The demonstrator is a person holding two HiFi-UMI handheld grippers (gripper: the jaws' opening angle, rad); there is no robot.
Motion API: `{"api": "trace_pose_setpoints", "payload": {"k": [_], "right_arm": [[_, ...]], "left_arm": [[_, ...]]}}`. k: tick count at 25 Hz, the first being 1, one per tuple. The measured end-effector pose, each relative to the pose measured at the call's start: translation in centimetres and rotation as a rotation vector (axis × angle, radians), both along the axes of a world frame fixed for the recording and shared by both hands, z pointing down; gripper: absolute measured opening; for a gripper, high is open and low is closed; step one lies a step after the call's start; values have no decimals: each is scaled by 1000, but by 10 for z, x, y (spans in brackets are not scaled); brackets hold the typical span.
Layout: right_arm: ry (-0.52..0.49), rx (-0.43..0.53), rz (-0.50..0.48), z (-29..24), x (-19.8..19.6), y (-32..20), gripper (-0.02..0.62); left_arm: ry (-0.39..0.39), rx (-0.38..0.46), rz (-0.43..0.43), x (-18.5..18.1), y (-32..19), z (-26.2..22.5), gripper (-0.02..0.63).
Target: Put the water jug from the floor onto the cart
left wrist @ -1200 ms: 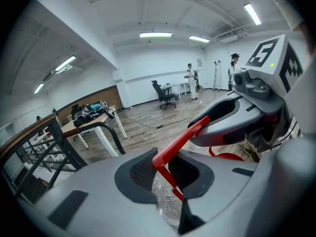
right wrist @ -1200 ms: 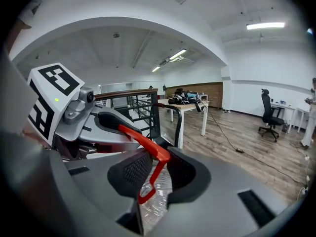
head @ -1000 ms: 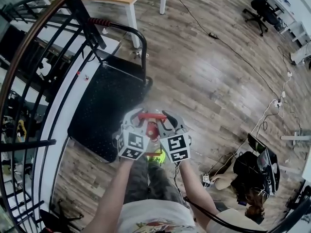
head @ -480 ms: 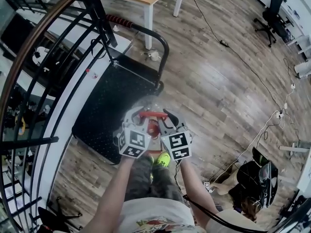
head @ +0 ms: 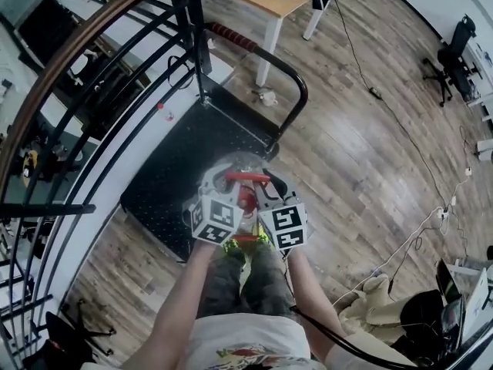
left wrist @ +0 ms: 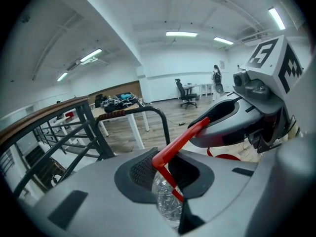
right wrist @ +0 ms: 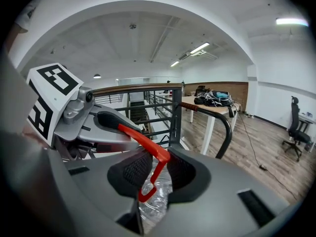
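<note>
I hold a clear water jug (head: 243,211) in the air by its red handle (head: 246,177), one gripper on each end. My left gripper (head: 226,182) is shut on the left end of the red handle (left wrist: 180,139), with the jug's clear body (left wrist: 168,201) hanging below the jaws. The right gripper (head: 266,185) is shut on the right end of the red handle (right wrist: 148,144), above the jug (right wrist: 155,199). The jug hangs over the near right edge of the black cart platform (head: 185,156). The cart's push handle (head: 296,91) rises at its far end.
A black stair railing (head: 100,29) runs along the cart's left side. A wooden table with white legs (head: 269,10) stands beyond the cart. Cables (head: 431,222) cross the wood floor at right, with an office chair (head: 454,52) farther off. My legs and green shoes (head: 239,245) are under the jug.
Both grippers have carried the jug forward, from the cart's near corner to over its platform edge. The cart and railing now look closer and larger.
</note>
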State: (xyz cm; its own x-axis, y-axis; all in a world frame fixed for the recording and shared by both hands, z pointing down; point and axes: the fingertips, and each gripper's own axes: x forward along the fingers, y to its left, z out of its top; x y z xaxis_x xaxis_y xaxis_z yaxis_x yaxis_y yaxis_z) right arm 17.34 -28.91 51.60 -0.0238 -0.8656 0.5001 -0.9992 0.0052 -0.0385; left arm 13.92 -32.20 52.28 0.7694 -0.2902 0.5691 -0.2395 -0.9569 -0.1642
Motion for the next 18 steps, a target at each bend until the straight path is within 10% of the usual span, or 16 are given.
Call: {"api": "trace_pose_setpoints", "payload": {"k": [18], "right_arm": [[-71, -50, -363, 35, -36, -126, 95]], "left_arm": [[-74, -32, -351, -45, -112, 34, 69]]}}
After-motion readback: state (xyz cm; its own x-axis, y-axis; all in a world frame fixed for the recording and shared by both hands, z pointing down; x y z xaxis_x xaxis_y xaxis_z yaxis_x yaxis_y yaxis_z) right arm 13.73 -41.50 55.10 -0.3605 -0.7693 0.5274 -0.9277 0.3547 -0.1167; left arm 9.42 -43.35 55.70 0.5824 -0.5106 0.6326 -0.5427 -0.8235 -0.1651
